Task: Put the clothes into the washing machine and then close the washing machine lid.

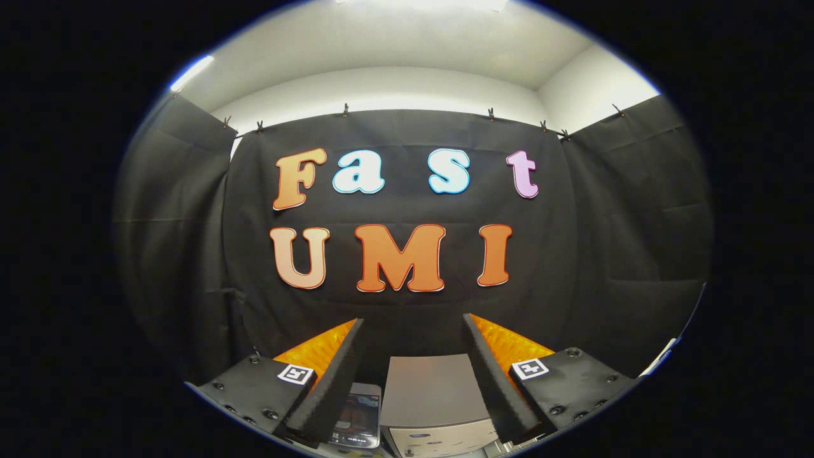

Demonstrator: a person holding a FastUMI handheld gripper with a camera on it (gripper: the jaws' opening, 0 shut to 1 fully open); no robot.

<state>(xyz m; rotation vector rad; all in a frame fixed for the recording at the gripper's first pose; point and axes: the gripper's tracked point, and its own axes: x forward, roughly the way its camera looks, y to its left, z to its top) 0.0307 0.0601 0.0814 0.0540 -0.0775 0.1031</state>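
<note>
The gripper [413, 324] is hanging high in the booth and looking straight at the back wall, its two fingers [331, 381] standing spread wide with nothing between them, so the tongs are released. Low down, between and beneath the fingers, a pale boxy appliance [432, 397] is showing its flat top and a strip of front panel; I am taking it for the washing machine, though whether that flat top is a closed lid is not settled from this angle. Just to its left, under the left finger, a smaller dark item with a glossy face [359, 413] is sitting, too small to name. The clothes are not something I can place, so the scene is fitting both a load yet to be fetched and one already inside under a shut lid. Judging only from that, whatever is coming next is calling for tipping the gripper downward so the machine's top edge and its surroundings are coming properly into view. The fingers are best staying spread while lowering slowly, so they are not knocking the machine's front corner.
</note>
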